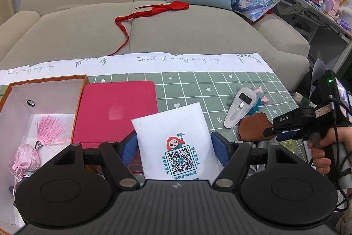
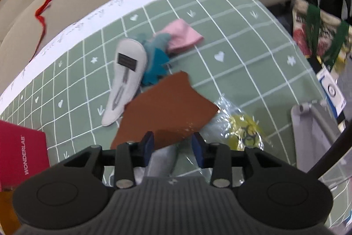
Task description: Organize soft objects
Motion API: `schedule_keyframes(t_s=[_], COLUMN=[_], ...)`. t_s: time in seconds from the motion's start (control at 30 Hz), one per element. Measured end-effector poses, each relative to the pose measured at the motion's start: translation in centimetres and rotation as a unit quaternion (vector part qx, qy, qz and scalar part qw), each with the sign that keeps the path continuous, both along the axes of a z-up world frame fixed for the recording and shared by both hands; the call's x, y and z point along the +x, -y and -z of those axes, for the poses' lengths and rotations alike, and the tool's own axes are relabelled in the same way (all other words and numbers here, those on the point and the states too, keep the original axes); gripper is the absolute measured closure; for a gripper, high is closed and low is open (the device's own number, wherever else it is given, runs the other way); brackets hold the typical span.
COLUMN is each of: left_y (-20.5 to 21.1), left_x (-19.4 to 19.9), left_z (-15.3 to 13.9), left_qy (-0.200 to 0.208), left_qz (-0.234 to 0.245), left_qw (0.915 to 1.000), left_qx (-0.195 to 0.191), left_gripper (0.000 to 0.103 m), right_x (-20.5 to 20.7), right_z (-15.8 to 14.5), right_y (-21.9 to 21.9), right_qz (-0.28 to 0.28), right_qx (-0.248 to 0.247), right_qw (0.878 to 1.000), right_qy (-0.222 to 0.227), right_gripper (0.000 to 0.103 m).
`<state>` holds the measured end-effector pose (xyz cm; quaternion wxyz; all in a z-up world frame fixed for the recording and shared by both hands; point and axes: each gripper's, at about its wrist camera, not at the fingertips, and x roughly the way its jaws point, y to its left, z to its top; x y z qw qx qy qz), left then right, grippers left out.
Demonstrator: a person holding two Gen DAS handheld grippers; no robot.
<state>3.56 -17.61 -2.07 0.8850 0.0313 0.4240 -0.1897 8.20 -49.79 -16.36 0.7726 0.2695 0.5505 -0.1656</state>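
White pouch (image 1: pixel 173 142) sits clamped in the left gripper (image 1: pixel 173 147) — right gripper (image 2: pixel 173 143) (jaws parted) hovers over brown leather (image 2: pixel 167 109).

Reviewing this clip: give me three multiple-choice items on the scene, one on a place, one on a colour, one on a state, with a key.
1. Where does the pink tassel lie?
A. in the open box
B. on the sofa
C. on the red case

2. What colour is the flat piece in front of the right gripper?
A. yellow
B. brown
C. white

3. How does the left gripper stand toward the white packet?
A. shut flat, packet elsewhere
B. packet lying inside the box
C. packet held between its jaws

Key: 1 A, the tassel rests on the box floor; 2 B, the piece is brown; 3 C, the packet sits upright between the blue pads.
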Motion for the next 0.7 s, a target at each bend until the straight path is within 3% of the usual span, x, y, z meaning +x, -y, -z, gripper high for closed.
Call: schedule_keyframes(t_s=[0.17,0.23,0.33,0.5,0.7], left_y=[0.1,0.1,0.0,0.1,0.2], left_x=[0.1,0.1,0.0,0.1,0.0], left_z=[0.3,0.5,0.7,1.0,1.0], left_qy=[-0.004,-0.005,-0.011,-0.014,-0.018], left_qz=[0.004,-0.001,-0.006,-0.005,0.001], left_qw=[1.0,0.9999,0.9999,0.9999,0.9998], left_qx=[-0.008,-0.009,-0.01,-0.006,-0.011], left_gripper=[0.022,0.022,0.022,0.022,0.022], right_x=[0.2,0.2,0.1,-0.1,-1.0], right_z=[1.2,1.8,2.4,1.7,-1.8], right_y=[1.4,2.0,2.4,2.2,1.1], right_qz=[0.034,0.055,0.073,0.063,0.024], right_qx=[0.054,0.086,0.095,0.072,0.038], right_qw=[0.997,0.994,0.991,0.993,0.994], right_qy=[0.03,0.047,0.053,0.069,0.1], right_gripper=[0.063,0.082,0.102,0.103,0.103])
